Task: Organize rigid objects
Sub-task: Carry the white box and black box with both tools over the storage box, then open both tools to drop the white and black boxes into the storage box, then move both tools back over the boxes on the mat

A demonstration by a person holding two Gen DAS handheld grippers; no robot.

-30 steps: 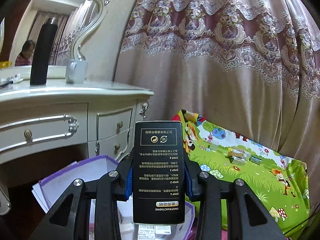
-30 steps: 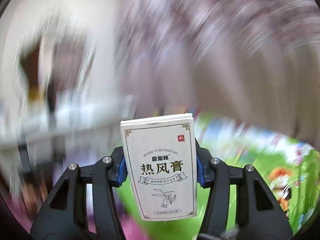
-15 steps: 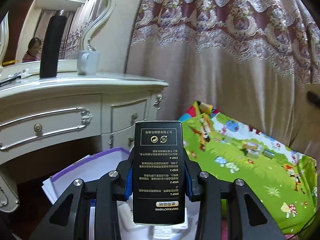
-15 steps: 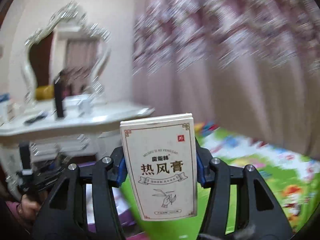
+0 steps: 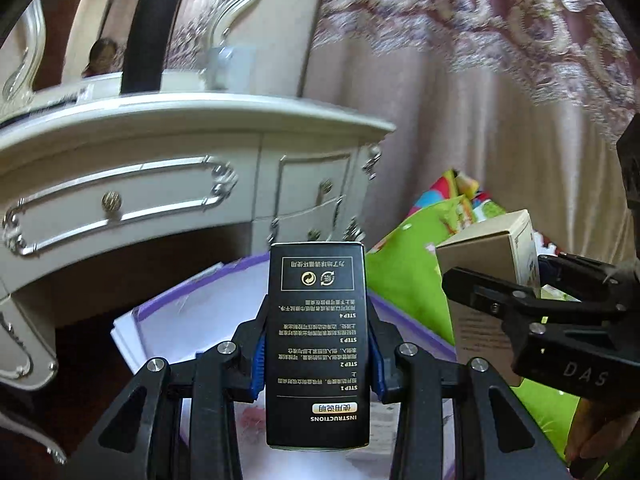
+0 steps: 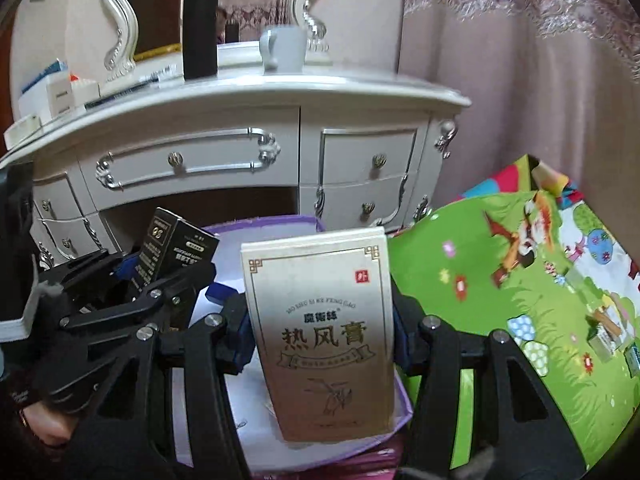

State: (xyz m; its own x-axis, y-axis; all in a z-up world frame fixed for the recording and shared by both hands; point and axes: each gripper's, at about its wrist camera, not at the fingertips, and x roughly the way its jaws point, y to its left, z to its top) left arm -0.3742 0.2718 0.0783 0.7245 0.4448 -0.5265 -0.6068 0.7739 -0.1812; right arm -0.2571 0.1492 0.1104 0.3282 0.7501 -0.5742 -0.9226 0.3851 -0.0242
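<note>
A black box [image 5: 318, 320] with upside-down instruction print stands upright between the blue pads of my left gripper [image 5: 318, 354], which is shut on it. My right gripper [image 6: 322, 332] is shut on a cream box [image 6: 320, 360] with Chinese lettering. Both hang over a white bin with a purple rim [image 5: 180, 292], whose rim [image 6: 272, 222] also shows in the right wrist view. From the left wrist, the right gripper [image 5: 520, 292] and its cream box [image 5: 486, 252] sit close on the right. The right wrist sees the left gripper [image 6: 132, 280] and black box [image 6: 168, 248] on the left.
A white dresser [image 6: 240, 152] with drawers stands just behind the bin, carrying a black flask [image 6: 200, 24], a grey mug [image 6: 284, 50] and small boxes [image 6: 60, 96]. A green play mat [image 6: 500, 280] with small items lies to the right. A pink curtain [image 5: 480, 120] hangs behind.
My right gripper swung in fast and came down beside the left one over the bin. The left gripper sank closer to the bin. Both keep their boxes.
</note>
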